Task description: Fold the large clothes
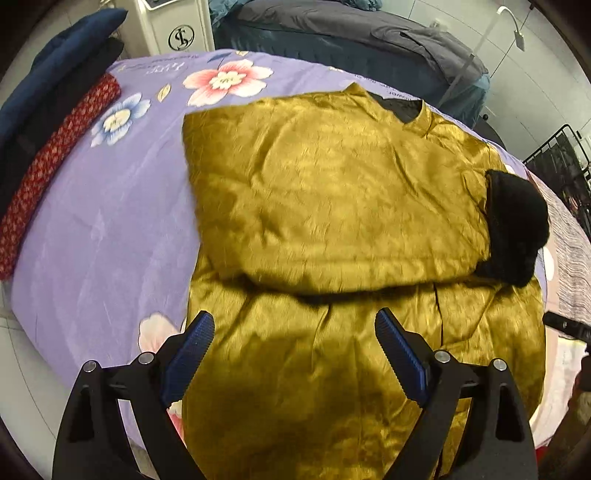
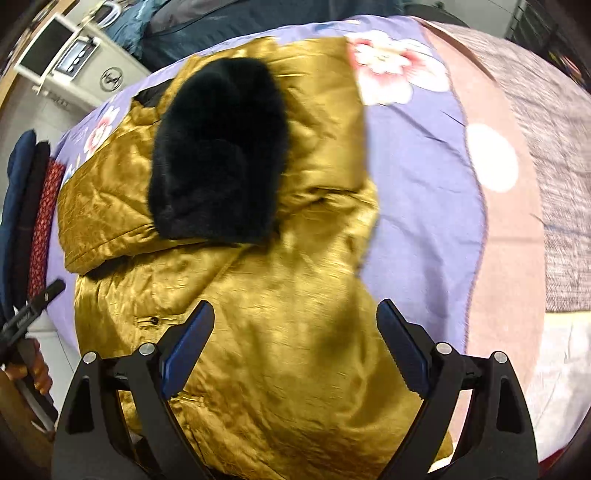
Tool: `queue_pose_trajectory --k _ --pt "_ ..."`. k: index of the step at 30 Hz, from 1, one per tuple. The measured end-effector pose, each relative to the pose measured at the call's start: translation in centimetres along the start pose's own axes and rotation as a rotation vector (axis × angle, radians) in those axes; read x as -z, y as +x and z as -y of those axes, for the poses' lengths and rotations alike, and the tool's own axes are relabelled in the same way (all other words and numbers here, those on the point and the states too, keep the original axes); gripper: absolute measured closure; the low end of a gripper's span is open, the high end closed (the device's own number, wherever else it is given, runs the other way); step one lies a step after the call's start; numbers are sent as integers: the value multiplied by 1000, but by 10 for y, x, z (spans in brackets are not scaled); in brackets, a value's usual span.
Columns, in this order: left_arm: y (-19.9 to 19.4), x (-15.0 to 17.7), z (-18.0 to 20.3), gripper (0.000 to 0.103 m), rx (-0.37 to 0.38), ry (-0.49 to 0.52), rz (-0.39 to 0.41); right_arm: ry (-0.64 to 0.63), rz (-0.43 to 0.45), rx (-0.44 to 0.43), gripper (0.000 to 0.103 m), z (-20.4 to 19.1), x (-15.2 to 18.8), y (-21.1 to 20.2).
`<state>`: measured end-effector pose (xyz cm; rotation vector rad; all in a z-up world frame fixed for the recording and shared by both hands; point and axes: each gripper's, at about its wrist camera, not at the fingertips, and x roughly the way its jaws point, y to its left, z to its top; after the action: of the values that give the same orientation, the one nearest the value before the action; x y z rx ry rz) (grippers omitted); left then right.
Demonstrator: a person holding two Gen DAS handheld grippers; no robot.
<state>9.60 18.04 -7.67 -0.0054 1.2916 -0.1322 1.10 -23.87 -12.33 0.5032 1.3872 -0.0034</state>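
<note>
Shiny mustard-gold padded satin jacket lies half-folded on the purple floral bedsheet; looks slippery and puffy, so pinch the near hem. Left claw and right claw both gape wide, empty.

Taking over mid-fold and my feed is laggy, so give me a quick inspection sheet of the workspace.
Surface: bed under a purple floral sheet, with a pink and grey blanket on its right side.
Job's things: gold padded jacket, one sleeve folded across the body, black fur cuff on top.
Clutter: folded stack of navy, black and red patterned cloth at the bed's left edge.
Grippers: left claw and right claw both open, holding nothing, above the jacket's near part.
Cables: nothing seen.
Surroundings: second bed with grey bedding, white machine.
</note>
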Motion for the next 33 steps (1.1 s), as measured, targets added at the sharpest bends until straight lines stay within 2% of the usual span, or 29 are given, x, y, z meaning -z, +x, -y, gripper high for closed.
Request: queue_pose_trajectory --k 4,9,13,19,22,24,25,27,30,33 --pt "1 12 -28 16 -16 -77 -18 85 2 8 15 27 -3 4" --pt "0 24 -78 16 -3 -212 -21 125 -35 -39 15 49 -5 14" --pt "8 37 -102 18 30 -250 -59 149 -80 -99 15 62 2 22" --pt "20 70 -105 22 154 -270 -122 104 -159 -138 15 64 22 30" --pt "26 85 -100 23 212 -244 -161 99 -160 -170 15 66 31 25" --pt "30 97 -98 23 228 -226 -194 105 -170 -186 15 70 38 25" --pt "34 103 -97 23 232 -218 -223 104 -188 -165 15 71 40 25" --pt "38 111 -97 23 220 -204 -251 110 -190 -170 15 76 44 23" --pt "39 118 -102 23 225 -216 -260 137 -177 -165 15 84 45 22" --pt "37 118 -103 23 235 -225 -249 187 -146 -199 15 95 40 17"
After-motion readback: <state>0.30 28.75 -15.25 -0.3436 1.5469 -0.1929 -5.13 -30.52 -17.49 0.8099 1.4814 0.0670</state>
